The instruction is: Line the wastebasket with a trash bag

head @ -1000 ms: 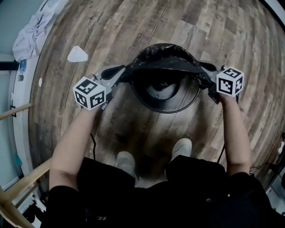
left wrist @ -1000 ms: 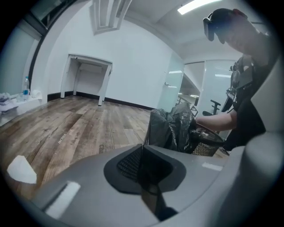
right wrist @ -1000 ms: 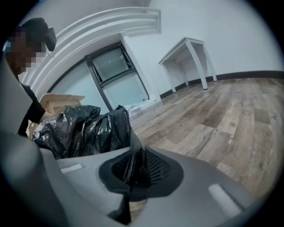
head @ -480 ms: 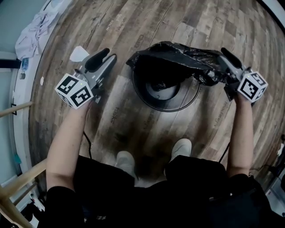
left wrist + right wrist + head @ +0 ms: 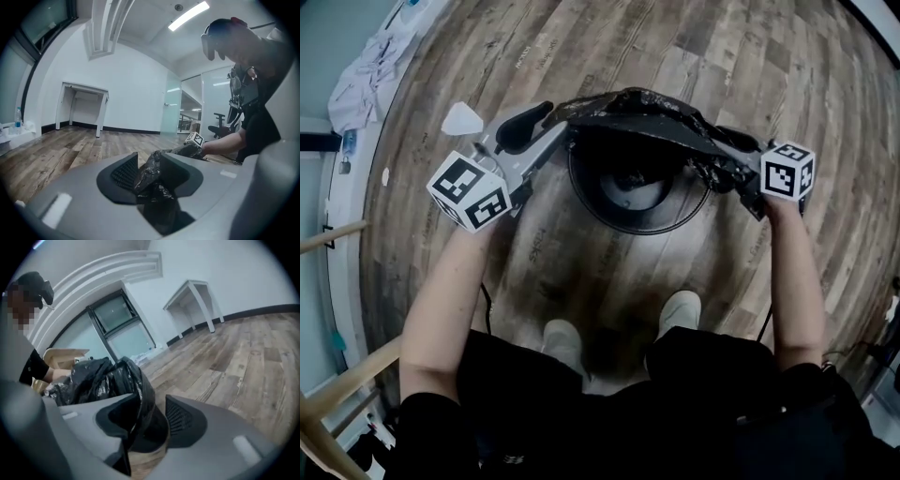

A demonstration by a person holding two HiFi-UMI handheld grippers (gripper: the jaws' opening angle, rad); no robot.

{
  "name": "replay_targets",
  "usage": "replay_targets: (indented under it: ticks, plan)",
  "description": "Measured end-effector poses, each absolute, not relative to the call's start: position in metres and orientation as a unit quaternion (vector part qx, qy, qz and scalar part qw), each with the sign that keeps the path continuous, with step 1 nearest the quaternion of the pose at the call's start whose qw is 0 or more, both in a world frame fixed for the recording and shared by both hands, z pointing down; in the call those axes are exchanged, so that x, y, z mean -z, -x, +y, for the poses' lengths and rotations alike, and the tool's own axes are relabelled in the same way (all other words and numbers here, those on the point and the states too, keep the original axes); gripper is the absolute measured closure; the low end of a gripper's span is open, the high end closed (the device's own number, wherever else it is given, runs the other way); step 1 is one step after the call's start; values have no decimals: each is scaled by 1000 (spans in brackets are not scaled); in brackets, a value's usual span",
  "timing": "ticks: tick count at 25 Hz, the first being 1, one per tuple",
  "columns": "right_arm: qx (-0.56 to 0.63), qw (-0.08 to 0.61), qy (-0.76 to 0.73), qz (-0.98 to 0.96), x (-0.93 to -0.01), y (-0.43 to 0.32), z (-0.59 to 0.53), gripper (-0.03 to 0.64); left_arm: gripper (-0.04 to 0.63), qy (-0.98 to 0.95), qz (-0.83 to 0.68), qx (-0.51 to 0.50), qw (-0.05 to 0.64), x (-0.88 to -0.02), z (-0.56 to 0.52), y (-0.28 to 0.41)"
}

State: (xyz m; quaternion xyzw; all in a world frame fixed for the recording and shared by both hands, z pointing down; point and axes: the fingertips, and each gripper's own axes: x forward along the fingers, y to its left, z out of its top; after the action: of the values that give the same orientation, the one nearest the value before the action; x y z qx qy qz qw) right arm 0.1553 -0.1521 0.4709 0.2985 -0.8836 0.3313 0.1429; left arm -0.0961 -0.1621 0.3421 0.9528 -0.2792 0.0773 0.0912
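Now | left gripper (image 5: 546, 129), right gripper (image 5: 724, 159): jaws just parted around trash bag (image 5: 642, 117) | bag covers wastebasket (image 5: 639, 229) far rim | white scrap (image 5: 461, 118) nearby

Bare office room: white walls (image 5: 136, 89) and a weathered wood-plank floor (image 5: 722, 47).
In the left gripper view a white table (image 5: 84, 88) stands against the far wall above a black baseboard (image 5: 126, 128). A strip light (image 5: 188, 15) glows at the top of the frame. At right is a glass partition (image 5: 187, 110) with an office chair (image 5: 219, 126) beyond it. The right gripper view shows a dark-framed window (image 5: 115, 315) at centre left. In the head view, crumpled cloth (image 5: 370, 70) lies at upper left, a white scrap (image 5: 461, 119) just below it, and wooden rails (image 5: 337, 384) cross the lower left.
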Motion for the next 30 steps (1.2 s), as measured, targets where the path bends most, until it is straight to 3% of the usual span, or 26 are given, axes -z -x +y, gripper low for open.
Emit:
replay_targets:
  ticks: [3, 4, 5, 11, 15, 19, 22, 23, 25, 28, 30]
  plan:
    - [-317, 67, -319, -890, -439, -174, -161, 420, 457, -954, -277, -75, 86, -336, -161, 95]
    - [-317, 45, -318, -893, -427, -178, -164, 361, 457, -954, -277, -76, 85, -334, -161, 94]
    - [-316, 27, -315, -894, -416, -182, -166, 344, 457, -954, -277, -76, 84, -333, -161, 93]
    - [-278, -39, -388, -878, -372, -228, -181, 337, 457, -957, -272, -67, 76, -322, -163, 81]
    - [-240, -1, -338, -910, -345, -198, -158, 337, 459, -959, -264, -75, 70, -325, -163, 73]
    - [-163, 110, -251, -948, -333, -129, -128, 337, 471, -959, -237, -142, 67, -355, -150, 65]
    - [-141, 177, -212, -951, -350, -105, -113, 337, 579, -962, -208, -164, 62, -361, -134, 61]
    - [-138, 188, -206, -950, -354, -101, -110, 341, 588, -964, -202, -163, 63, -360, -131, 61]
    - [-130, 207, -202, -948, -360, -96, -107, 357, 588, -965, -194, -162, 66, -357, -126, 63]
    - [-107, 220, -209, -947, -363, -93, -103, 525, 588, -967, -183, -165, 69, -357, -116, 67]
    - [-94, 214, -209, -949, -357, -89, -98, 582, 588, -968, -171, -168, 70, -357, -107, 69]
